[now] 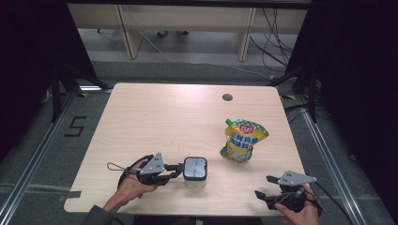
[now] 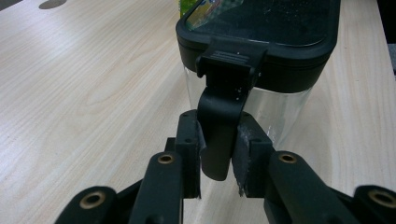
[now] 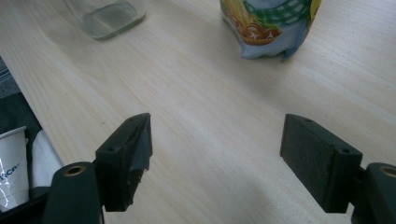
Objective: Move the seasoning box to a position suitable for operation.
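Early, I judge — the left gripper (image 2: 217, 161) pinches the latch (image 2: 219, 135) of the still-lidded jar (image 1: 195, 169) at lower centre, the right gripper (image 3: 217, 154) gapes empty, the pouch (image 1: 242, 139) untouched.

Table (image 1: 155, 117) mostly open — only jar (image 1: 195, 168) & pouch (image 1: 243, 140) in the way.

I'm looking down on a light wooden table (image 1: 155, 117) with rounded corners and 1 round cable hole (image 1: 227, 97) near its far edge. 2 things stand directly on it: a clear square container (image 1: 195, 169) with a black lid, near the front edge left of centre, and an upright yellow-green pouch (image 1: 243, 140) of seasoning to its right and farther back. They stand near each other but apart.
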`<state>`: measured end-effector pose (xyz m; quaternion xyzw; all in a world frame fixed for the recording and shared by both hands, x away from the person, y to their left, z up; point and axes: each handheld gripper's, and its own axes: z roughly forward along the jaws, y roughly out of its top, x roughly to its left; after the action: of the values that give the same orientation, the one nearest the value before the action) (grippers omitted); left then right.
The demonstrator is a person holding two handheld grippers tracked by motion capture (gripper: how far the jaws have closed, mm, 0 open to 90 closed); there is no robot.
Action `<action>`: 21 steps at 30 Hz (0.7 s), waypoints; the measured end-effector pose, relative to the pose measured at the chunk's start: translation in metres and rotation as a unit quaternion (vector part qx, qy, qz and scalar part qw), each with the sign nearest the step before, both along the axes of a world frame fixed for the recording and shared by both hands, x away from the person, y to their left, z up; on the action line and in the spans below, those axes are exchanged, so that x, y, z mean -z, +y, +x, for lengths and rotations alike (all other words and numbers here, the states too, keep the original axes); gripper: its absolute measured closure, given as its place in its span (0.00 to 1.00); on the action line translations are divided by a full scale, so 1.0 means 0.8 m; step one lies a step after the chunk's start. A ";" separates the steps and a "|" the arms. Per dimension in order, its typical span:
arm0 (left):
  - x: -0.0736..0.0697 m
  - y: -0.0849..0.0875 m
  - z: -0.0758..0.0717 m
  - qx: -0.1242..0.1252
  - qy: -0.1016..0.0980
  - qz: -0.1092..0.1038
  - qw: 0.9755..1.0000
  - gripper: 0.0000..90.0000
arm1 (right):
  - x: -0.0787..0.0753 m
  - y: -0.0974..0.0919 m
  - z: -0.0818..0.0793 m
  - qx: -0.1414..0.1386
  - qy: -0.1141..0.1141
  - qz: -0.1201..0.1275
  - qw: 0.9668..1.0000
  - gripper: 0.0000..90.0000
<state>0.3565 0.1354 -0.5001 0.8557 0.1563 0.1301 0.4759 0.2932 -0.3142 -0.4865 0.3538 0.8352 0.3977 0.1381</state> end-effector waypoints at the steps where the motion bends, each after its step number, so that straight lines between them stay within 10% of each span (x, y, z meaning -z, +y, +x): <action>1: 0.000 0.000 0.000 0.000 0.000 0.000 1.000 0.81 | 0.000 0.000 0.000 -0.001 0.001 0.003 1.000 0.29; 6: 0.000 0.000 -0.006 -0.016 0.005 0.019 1.000 0.65 | -0.001 0.000 -0.001 0.001 0.002 0.007 1.000 0.29; 21: -0.020 0.014 -0.026 -0.083 0.056 -0.017 0.995 0.37 | 0.002 0.000 -0.001 0.012 0.016 0.011 1.000 0.29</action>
<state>0.3358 0.1468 -0.4843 0.8374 0.2553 0.1180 0.4687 0.2926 -0.3146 -0.4878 0.3714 0.8290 0.3989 0.1253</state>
